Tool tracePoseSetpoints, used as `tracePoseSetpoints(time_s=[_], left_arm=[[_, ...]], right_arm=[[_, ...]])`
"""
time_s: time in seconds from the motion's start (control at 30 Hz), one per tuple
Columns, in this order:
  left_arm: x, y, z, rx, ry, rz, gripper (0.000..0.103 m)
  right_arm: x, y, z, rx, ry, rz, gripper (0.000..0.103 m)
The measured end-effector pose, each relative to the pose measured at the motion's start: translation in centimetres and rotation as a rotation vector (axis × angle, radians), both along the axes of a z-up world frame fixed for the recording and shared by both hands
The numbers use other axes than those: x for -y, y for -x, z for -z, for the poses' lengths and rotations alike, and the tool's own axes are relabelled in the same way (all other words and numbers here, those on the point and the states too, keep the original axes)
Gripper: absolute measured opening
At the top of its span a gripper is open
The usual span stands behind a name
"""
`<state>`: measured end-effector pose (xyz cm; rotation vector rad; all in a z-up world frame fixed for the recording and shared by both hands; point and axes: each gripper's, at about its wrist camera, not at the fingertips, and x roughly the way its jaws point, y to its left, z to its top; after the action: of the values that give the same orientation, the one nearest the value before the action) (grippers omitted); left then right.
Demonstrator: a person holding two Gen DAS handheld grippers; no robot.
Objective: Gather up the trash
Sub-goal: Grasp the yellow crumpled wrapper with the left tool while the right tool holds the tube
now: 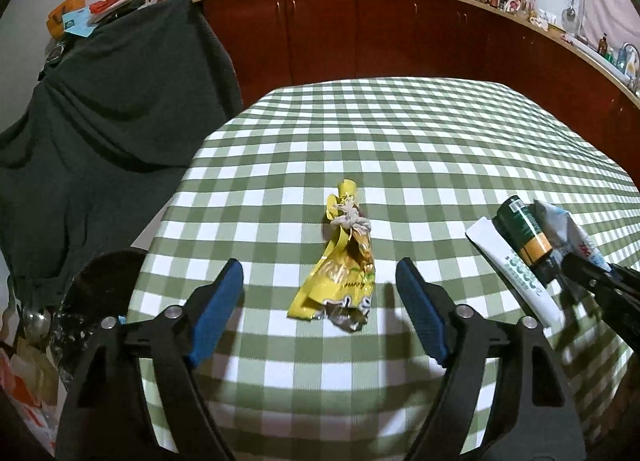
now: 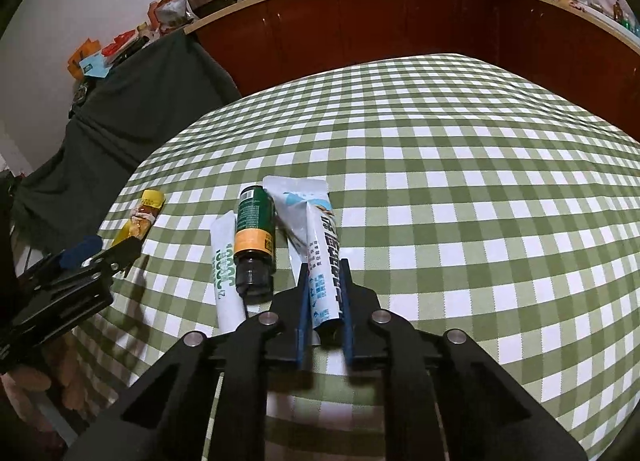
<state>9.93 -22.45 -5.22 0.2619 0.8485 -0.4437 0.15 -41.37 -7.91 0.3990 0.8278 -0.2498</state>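
Note:
A crumpled yellow wrapper (image 1: 340, 265) tied with string lies on the green checked tablecloth (image 1: 400, 141), just ahead of and between the fingers of my open left gripper (image 1: 320, 281). It also shows in the right wrist view (image 2: 140, 217). My right gripper (image 2: 325, 273) is shut on a white and blue packet (image 2: 316, 245) lying on the cloth. Beside the packet lie a dark green bottle with an orange band (image 2: 254, 233) and a white tube (image 2: 228, 273). The left wrist view shows the bottle (image 1: 524, 233), the tube (image 1: 516, 269) and the packet (image 1: 564, 229).
A dark green cloth (image 1: 100, 121) drapes over something left of the table. A bin with a black liner (image 1: 92, 293) sits below the table's left edge. Red cabinets (image 1: 360, 29) with pots on top stand behind.

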Motion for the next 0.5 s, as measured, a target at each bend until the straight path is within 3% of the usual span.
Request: tracePoseSetpoints(time_s=[0.03, 0.3, 0.5], left_arm=[[-0.1, -0.1, 0.2, -0.005, -0.004, 0.000, 0.062], [0.6, -0.2, 0.6, -0.039, 0.013, 0.042, 0.034], [0.9, -0.1, 0.5, -0.034, 0.019, 0.044, 0.031]], right_arm=[[0.1, 0.1, 0.0, 0.001, -0.001, 0.001, 0.014], [0.9, 0.7, -0.1, 0.010, -0.006, 0.012, 0.014], [1.1, 1.3, -0.1, 0.014, -0.004, 0.021, 0.014]])
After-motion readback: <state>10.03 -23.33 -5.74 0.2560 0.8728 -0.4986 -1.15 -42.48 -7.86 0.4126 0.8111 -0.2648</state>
